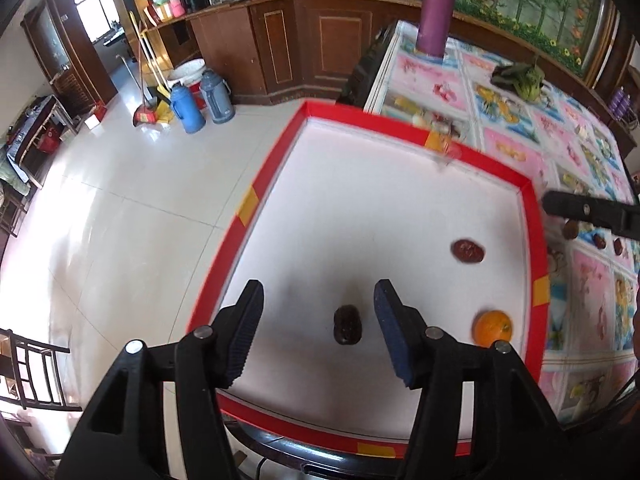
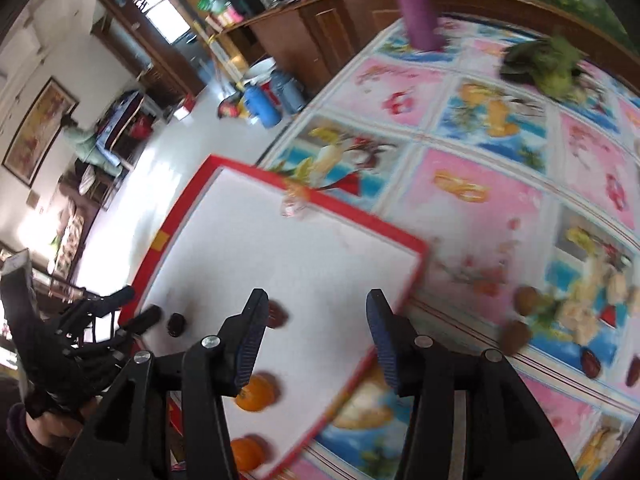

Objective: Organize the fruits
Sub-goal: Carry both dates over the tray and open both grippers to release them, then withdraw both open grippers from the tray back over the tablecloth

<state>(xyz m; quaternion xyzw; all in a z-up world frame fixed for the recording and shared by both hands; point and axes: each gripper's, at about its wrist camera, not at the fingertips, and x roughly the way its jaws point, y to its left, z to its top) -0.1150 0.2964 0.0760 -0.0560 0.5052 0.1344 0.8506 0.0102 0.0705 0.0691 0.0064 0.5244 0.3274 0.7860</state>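
Left hand-held gripper [image 1: 318, 330] jaws apart over a dark date [image 1: 347, 324] lying free near the red-rimmed tray's [image 1: 404, 125] near edge; right hand-held gripper [image 2: 316, 340] spread, empty, above the tray's right edge; orange [image 1: 492, 327] in its near-right corner.

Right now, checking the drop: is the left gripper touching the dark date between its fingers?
Apart. The left wrist view shows the left gripper open, white tray visible either side of the date.

2 dark red dates [image 1: 347, 324] [image 1: 468, 251] and 2 oranges [image 2: 256, 393] [image 2: 247, 453] are seen lying apart inside the red-rimmed white tray [image 1: 248, 204]. 2 brown kiwis [image 2: 527, 300] [image 2: 516, 337] and 2 dates [image 2: 591, 363] [image 2: 633, 372] are left on the tablecloth.
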